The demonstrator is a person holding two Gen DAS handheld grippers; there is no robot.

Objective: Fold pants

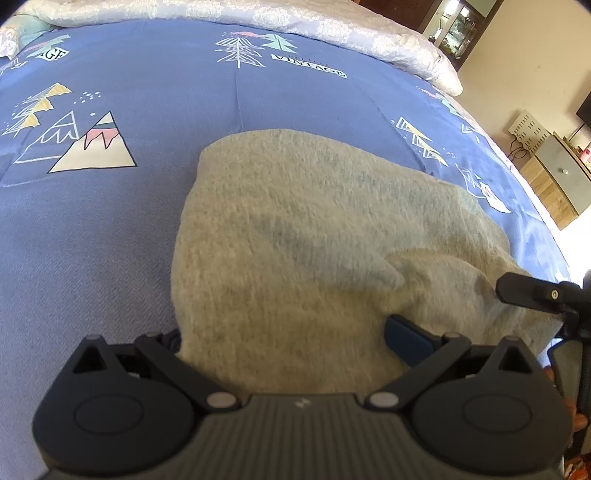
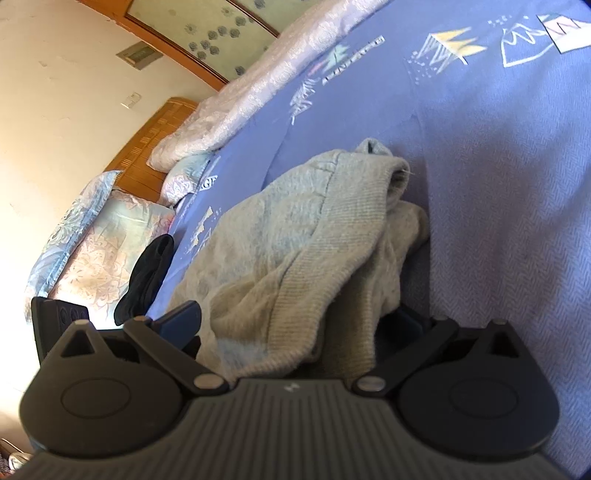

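Grey knit pants (image 1: pixel 303 229) lie folded over on a blue patterned bed sheet (image 1: pixel 110 221). My left gripper (image 1: pixel 291 332) has its jaws wide apart with the near edge of the pants lying between them; its right pad (image 1: pixel 406 339) shows, the left one is hidden by cloth. My right gripper (image 2: pixel 295 321) also stands wide open around the bunched waistband end of the pants (image 2: pixel 295 236); its left pad (image 2: pixel 181 317) shows. The right gripper's finger (image 1: pixel 524 288) reaches in at the right edge of the left wrist view.
A pale quilt (image 1: pixel 332 26) is rolled along the far side of the bed. Floral pillows (image 2: pixel 96 236) and a black garment (image 2: pixel 147 273) lie at the head end by the wooden headboard (image 2: pixel 159 136). A wooden cabinet (image 1: pixel 554 177) stands beyond the bed's right edge.
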